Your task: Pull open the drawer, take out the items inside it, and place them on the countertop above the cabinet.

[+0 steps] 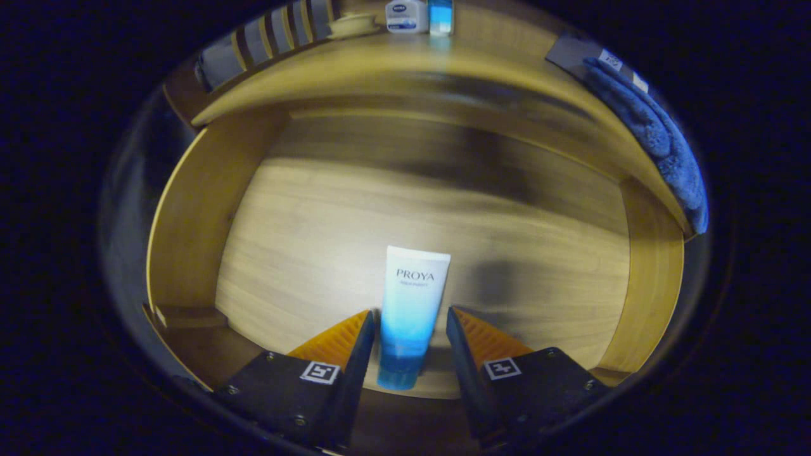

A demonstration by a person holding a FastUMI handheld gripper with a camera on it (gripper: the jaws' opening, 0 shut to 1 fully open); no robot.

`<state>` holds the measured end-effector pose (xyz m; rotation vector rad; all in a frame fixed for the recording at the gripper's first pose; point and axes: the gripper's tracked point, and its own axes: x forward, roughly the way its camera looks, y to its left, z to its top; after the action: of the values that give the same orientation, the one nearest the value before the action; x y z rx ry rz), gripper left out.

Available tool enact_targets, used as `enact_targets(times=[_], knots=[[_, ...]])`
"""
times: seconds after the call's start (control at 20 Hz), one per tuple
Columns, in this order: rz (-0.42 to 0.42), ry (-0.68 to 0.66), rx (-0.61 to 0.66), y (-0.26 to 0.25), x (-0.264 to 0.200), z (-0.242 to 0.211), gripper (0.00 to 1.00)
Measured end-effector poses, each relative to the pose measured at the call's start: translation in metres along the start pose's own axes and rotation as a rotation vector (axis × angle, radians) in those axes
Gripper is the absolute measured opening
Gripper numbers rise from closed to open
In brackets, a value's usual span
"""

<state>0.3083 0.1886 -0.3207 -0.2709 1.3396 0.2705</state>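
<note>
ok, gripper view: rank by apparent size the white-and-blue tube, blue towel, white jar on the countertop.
1. Blue fuzzy towel
2. White-and-blue tube, lying in the drawer between the open gripper fingers; nearness inflates it, so 1 and 2 are unsure
3. White jar

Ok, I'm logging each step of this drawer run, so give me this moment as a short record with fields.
drawer: open, wooden
in drawer: one tube, lying on the drawer floor
gripper: open, fingers either side of the tube's lower part, gap visible on the right
countertop: wooden, beyond the drawer
on countertop: white jar, blue towel over its edge
step: tube not yet gripped
</note>
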Motion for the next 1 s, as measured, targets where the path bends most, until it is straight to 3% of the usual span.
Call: enact_targets(times=[0.05, 0.1, 0.2, 0.5, 0.65, 1.0], knots=[[-0.004, -0.022, -0.006, -0.001, -0.005, 0.008, 0.68], [-0.011, -0.018, -0.008, -0.001, -0.023, 0.014, 0.61], [0.001, -0.009, -0.019, 0.0, -0.009, 0.008, 0.48], [0.073, -0.187, 0.048, 0.011, -0.068, 0.039, 0.47], [0.045, -0.261, 0.043, -0.001, -0.096, 0.061, 0.47], [0.045, -0.174, 0.046, 0.005, -0.06, 0.033, 0.47]])
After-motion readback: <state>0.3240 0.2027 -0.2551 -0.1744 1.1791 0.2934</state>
